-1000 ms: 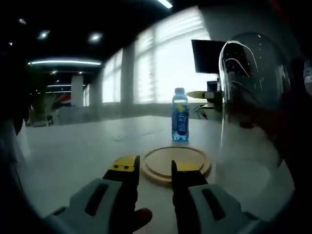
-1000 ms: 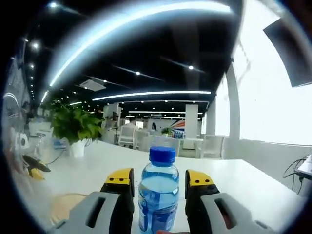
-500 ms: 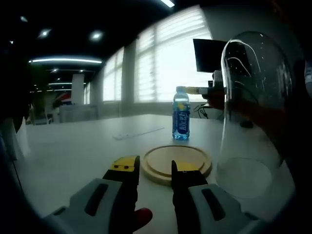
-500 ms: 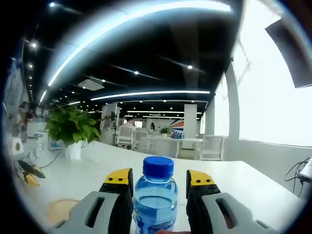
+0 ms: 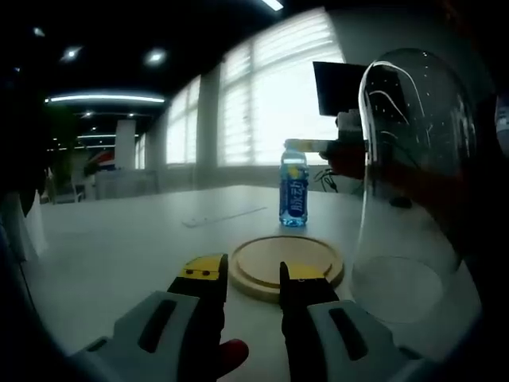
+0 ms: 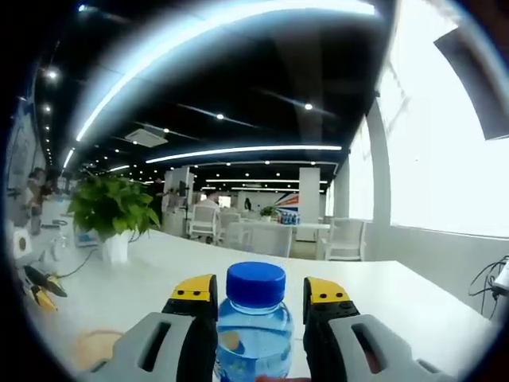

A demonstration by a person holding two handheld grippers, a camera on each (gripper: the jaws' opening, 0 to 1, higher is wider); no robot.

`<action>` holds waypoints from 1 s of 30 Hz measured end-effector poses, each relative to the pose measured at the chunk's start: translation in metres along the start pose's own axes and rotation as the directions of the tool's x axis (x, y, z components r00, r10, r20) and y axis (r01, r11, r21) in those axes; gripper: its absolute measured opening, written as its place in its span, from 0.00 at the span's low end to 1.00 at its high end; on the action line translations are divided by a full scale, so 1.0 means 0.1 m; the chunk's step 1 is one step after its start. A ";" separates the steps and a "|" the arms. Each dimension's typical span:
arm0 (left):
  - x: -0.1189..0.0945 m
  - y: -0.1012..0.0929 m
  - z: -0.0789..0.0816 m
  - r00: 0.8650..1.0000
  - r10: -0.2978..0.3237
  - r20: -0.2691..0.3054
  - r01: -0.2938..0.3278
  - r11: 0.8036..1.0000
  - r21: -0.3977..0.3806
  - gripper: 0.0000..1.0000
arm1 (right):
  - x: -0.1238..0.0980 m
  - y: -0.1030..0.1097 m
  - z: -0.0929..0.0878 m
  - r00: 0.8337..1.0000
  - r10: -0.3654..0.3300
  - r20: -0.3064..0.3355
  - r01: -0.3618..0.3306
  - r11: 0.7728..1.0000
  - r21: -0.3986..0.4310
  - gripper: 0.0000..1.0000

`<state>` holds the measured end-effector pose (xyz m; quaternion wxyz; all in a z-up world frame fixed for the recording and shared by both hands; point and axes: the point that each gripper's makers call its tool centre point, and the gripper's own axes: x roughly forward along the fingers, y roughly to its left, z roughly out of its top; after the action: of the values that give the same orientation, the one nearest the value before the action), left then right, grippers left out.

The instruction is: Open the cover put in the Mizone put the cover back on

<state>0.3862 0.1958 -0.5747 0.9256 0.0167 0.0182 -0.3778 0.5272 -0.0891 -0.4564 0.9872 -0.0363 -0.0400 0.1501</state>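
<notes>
**Bottle flanked, base bare**

While the left gripper (image 5: 253, 274) hangs with jaws slightly apart, holding nothing, the wooden base (image 5: 288, 263) lies just ahead on the white table (image 5: 119, 247). Beyond stands the Mizone bottle (image 5: 293, 192), right gripper (image 6: 261, 288) jaws either side; contact unclear. Glass cover (image 5: 409, 183) rightmost.

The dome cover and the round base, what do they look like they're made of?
Dome cover: clear and glossy, with bright highlights and the room visible through it; glass or acrylic, can't tell which. Round base: pale tan, matte, with a raised rim; probably wood or bamboo.
</notes>
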 end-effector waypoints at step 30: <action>0.00 -0.04 0.00 1.000 -0.012 -0.004 0.012 1.000 0.007 0.20 | 0.16 0.01 0.01 1.000 0.012 0.011 -0.013 0.999 0.042 0.25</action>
<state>0.3840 0.1929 -0.5753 0.9232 0.0206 0.0187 -0.3833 0.5424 -0.0830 -0.4543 0.9865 -0.0150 -0.0420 0.1573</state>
